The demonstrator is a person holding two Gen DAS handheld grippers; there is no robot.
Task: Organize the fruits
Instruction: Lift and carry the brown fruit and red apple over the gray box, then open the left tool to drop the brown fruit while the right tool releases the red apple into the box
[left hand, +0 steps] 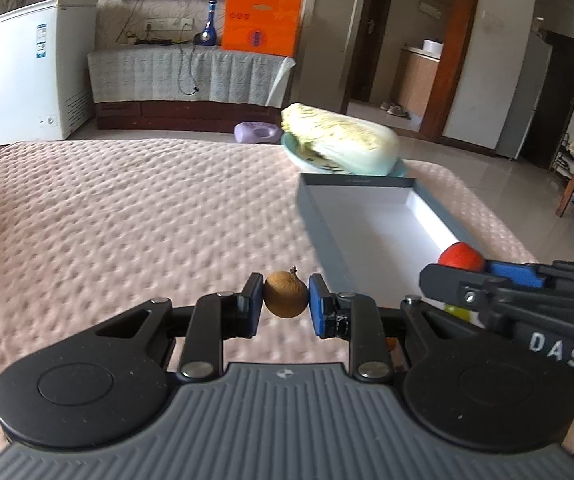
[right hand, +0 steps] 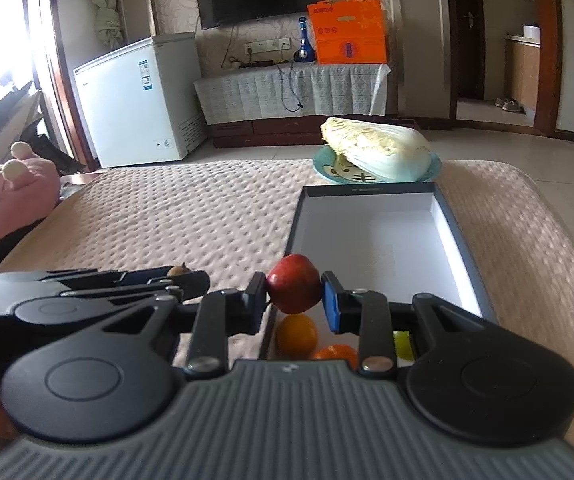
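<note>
In the left wrist view my left gripper (left hand: 286, 295) is shut on a small round brown fruit (left hand: 286, 295) with a short stem, held above the pink quilted bed cover just left of the grey box (left hand: 371, 200). My right gripper (right hand: 294, 285) is shut on a red apple (right hand: 294, 285), hovering over the near end of that grey box (right hand: 457, 232). Below the apple, inside the box, lie an orange (right hand: 297, 335), a second orange fruit (right hand: 337, 354) and a yellow-green fruit (right hand: 402, 344). The red apple (left hand: 461, 257) and right gripper also show at the right of the left wrist view.
A napa cabbage (right hand: 379, 148) lies on a blue plate (right hand: 327, 168) beyond the box's far end. A pink plush toy (right hand: 19, 184) sits at the bed's left edge. Beyond the bed stand a white freezer (right hand: 135, 100) and a covered cabinet (right hand: 287, 88).
</note>
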